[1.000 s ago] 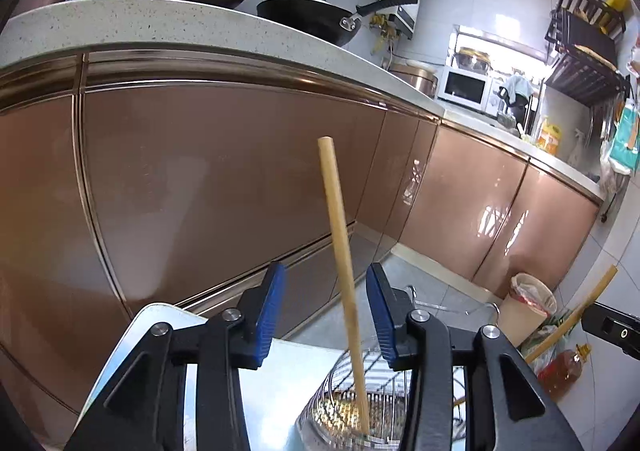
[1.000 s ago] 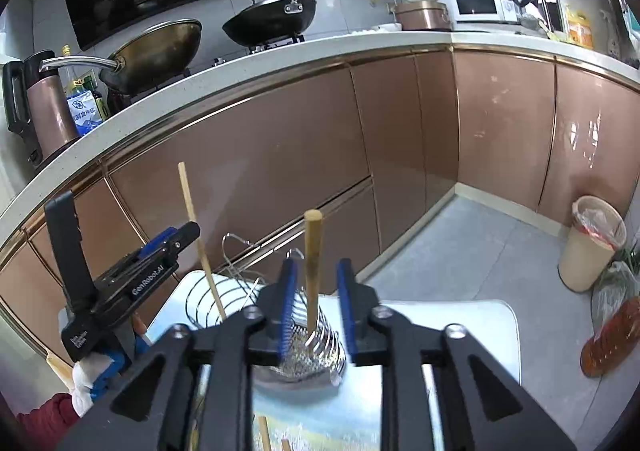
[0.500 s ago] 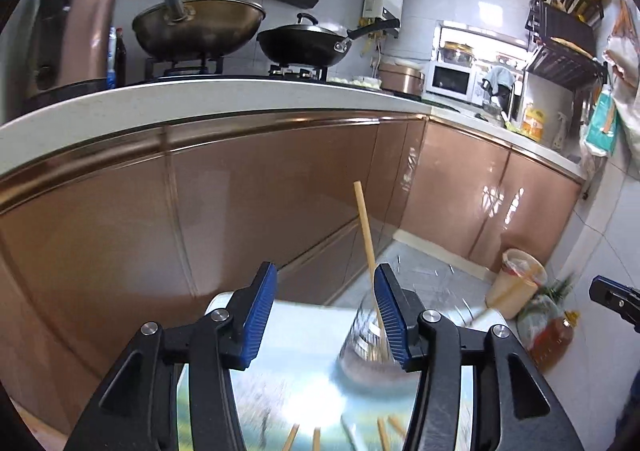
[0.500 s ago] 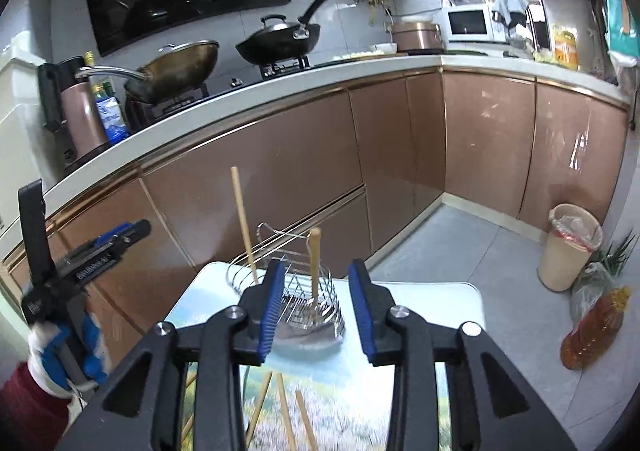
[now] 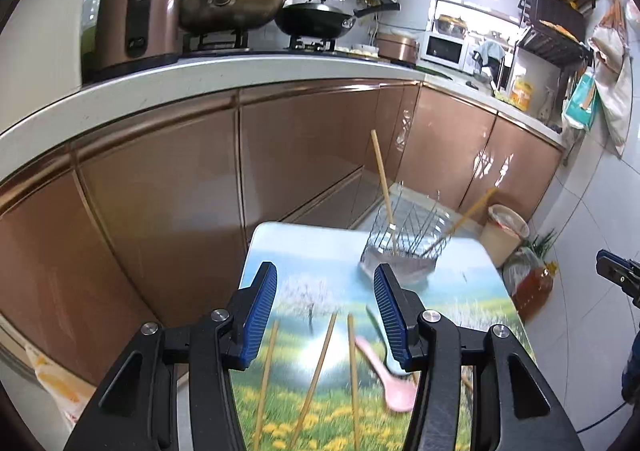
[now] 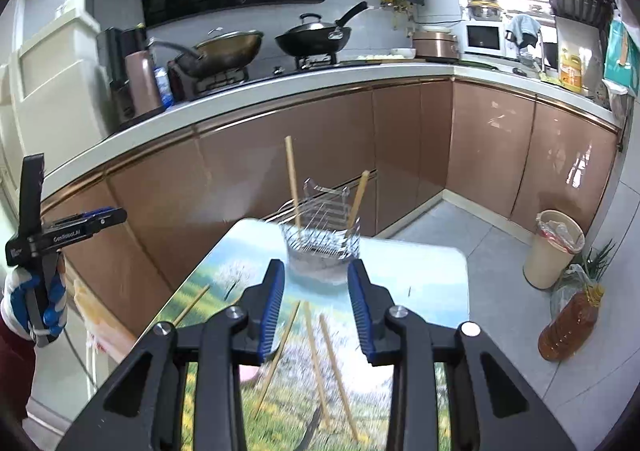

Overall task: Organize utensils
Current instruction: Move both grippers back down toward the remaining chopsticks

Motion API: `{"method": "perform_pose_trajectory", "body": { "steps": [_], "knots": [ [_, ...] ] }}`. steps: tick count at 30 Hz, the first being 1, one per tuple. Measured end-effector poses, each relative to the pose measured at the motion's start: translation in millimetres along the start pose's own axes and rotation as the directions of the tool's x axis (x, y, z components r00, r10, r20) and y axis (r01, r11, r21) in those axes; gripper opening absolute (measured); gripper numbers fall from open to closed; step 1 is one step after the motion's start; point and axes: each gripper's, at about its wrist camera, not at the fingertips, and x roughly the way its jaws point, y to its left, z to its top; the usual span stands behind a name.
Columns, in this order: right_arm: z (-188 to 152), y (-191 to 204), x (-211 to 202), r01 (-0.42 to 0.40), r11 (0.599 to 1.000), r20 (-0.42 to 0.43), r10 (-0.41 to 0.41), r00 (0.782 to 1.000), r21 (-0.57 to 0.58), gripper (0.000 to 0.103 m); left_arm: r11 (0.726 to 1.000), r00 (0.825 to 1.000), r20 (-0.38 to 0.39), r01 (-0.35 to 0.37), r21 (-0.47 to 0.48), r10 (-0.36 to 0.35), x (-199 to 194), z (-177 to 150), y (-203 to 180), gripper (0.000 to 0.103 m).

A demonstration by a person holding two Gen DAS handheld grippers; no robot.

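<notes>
A wire utensil holder (image 5: 400,251) (image 6: 320,241) stands at the far end of the landscape-print table (image 5: 312,251) (image 6: 424,275). Two wooden chopsticks (image 5: 382,187) (image 6: 292,179) lean upright in it. Several loose chopsticks (image 5: 318,371) (image 6: 314,351) and a pink spoon (image 5: 384,375) lie on the near part of the table. My left gripper (image 5: 326,311) hovers open above them, nothing between its blue pads. My right gripper (image 6: 316,307) is also open and empty, held back from the holder. In the right wrist view the left gripper (image 6: 64,231) shows at the left, in a gloved hand (image 6: 36,311).
Brown cabinet fronts (image 5: 300,163) and a white counter (image 6: 280,87) with two woks run behind the table. On the floor to the right stand a bin (image 6: 554,247) and an oil bottle (image 6: 568,327). The table's left edge (image 6: 192,279) drops off beside the cabinets.
Both grippers have drawn back and up from the holder. The chopsticks that stood between their jaws now stand free in it. The loose chopsticks and spoon have come into view.
</notes>
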Motion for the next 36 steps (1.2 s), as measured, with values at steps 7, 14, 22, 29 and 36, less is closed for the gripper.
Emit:
{"method": "perform_pose_trajectory", "body": {
  "steps": [7, 14, 22, 29, 36],
  "knots": [
    [-12.1, 9.9, 10.4, -0.009, 0.999, -0.078, 0.005, 0.997, -0.047, 0.031, 0.999, 0.997, -0.078, 0.014, 0.049, -0.01, 14.6, -11.0, 4.7, 0.05],
    [-24.7, 1.4, 66.1, -0.035, 0.998, -0.178, 0.027, 0.984, -0.046, 0.031, 0.999, 0.979, -0.201, 0.044, 0.016, -0.04, 76.7, -33.0, 15.9, 0.05],
    [-52.4, -8.9, 147.2, -0.082, 0.996, -0.336, 0.065, 0.94, -0.036, 0.028, 0.997, 0.931, -0.36, 0.076, 0.009, -0.068, 154.9, -74.4, 17.0, 0.05],
    [-71.2, -3.4, 221.2, -0.161, 0.986, -0.49, 0.117, 0.864, -0.048, 0.022, 0.991, 0.857, -0.508, 0.128, 0.039, -0.091, 213.1, -94.7, 10.7, 0.047],
    [-75.4, 13.0, 275.7, -0.203, 0.97, -0.573, 0.092, 0.814, -0.133, 0.022, 0.985, 0.81, -0.582, 0.148, 0.086, -0.072, 254.4, -95.0, 2.3, 0.044]
  ]
}}
